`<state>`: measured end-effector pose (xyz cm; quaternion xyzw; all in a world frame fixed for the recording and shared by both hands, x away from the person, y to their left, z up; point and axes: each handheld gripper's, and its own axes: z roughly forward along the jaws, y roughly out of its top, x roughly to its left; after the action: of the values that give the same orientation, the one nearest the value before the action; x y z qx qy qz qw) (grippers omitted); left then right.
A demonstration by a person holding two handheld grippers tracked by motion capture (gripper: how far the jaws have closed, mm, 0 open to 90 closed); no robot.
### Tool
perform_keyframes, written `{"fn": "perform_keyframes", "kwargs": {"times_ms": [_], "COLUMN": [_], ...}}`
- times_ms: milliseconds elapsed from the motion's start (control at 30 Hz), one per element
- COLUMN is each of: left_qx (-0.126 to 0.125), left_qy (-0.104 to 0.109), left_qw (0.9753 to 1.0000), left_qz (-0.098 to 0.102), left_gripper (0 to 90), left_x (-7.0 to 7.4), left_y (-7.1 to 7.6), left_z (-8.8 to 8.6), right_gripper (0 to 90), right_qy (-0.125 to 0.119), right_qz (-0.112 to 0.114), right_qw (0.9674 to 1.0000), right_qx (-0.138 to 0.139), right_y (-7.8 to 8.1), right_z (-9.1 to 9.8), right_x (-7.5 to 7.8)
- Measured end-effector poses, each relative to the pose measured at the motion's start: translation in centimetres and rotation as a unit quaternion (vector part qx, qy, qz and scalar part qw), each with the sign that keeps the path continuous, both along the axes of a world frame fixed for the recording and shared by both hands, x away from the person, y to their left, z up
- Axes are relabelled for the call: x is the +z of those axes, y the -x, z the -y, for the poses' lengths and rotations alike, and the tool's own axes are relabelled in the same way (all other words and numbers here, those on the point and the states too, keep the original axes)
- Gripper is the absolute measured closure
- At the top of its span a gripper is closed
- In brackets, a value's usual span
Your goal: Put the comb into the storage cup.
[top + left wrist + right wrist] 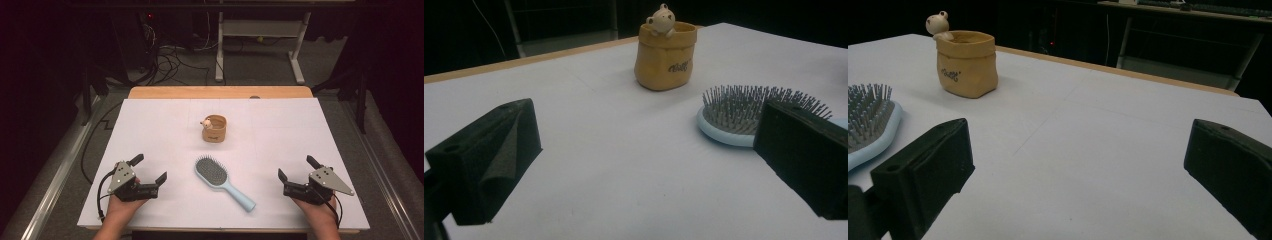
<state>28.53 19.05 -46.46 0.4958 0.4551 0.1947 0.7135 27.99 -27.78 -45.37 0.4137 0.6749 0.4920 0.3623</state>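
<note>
A light blue hairbrush (pixel 221 181) lies bristles up near the front middle of the white table (pixel 280 125), handle toward the front right; its head also appears in the left gripper view as the hairbrush (pixel 731 112) and at the edge of the right gripper view as the hairbrush (pixel 868 125). Behind it stands a small tan pot (pixel 214 128) with a bear figure on its rim, seen too as the pot (pixel 665 54) and the pot (pixel 966 62). My left gripper (pixel 148 169) rests open at the front left. My right gripper (pixel 296 168) rests open at the front right. Both are empty.
A wooden table edge (pixel 220 92) runs along the back. Beyond it are cables (pixel 170 57) on the floor and a white desk frame (pixel 260 35). Metal rails (pixel 55 175) flank the table on both sides.
</note>
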Motion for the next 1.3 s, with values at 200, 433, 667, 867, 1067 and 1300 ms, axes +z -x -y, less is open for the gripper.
{"fn": "perform_keyframes", "kwargs": {"times_ms": [200,433,667,867,1067,1300], "left_qx": [0.004,0.001,0.001,0.000,-0.002,0.000], "left_qy": [0.003,0.001,0.008,0.008,0.006,0.008], "left_qw": [1.0000,0.9997,0.9999,0.9999,1.0000,0.9999], "left_qz": [0.006,0.025,0.012,0.006,0.004,0.010], "left_gripper": [0.4,3.4,3.4,3.3,3.2,2.6], "left_x": [0.10,0.28,0.32,0.29,0.35,0.37], "left_y": [0.04,0.17,0.04,0.02,0.00,-0.01], "left_z": [-0.13,-0.05,-0.13,-0.14,-0.05,-0.08], "right_gripper": [0.1,0.3,2.7,8.1,24.3,41.6], "right_qy": [0.000,0.006,0.007,0.008,0.005,0.014], "right_qz": [-0.003,-0.003,-0.007,-0.011,-0.024,-0.037], "right_qw": [1.0000,1.0000,0.9999,0.9999,0.9997,0.9989], "right_qx": [-0.001,0.002,0.001,0.003,0.009,0.026], "right_y": [0.00,-0.03,0.00,0.08,0.16,0.25], "right_z": [0.03,-0.12,-0.15,-0.23,-0.21,-0.57], "right_x": [-0.04,-0.09,-0.13,-0.13,-0.05,0.03]}}
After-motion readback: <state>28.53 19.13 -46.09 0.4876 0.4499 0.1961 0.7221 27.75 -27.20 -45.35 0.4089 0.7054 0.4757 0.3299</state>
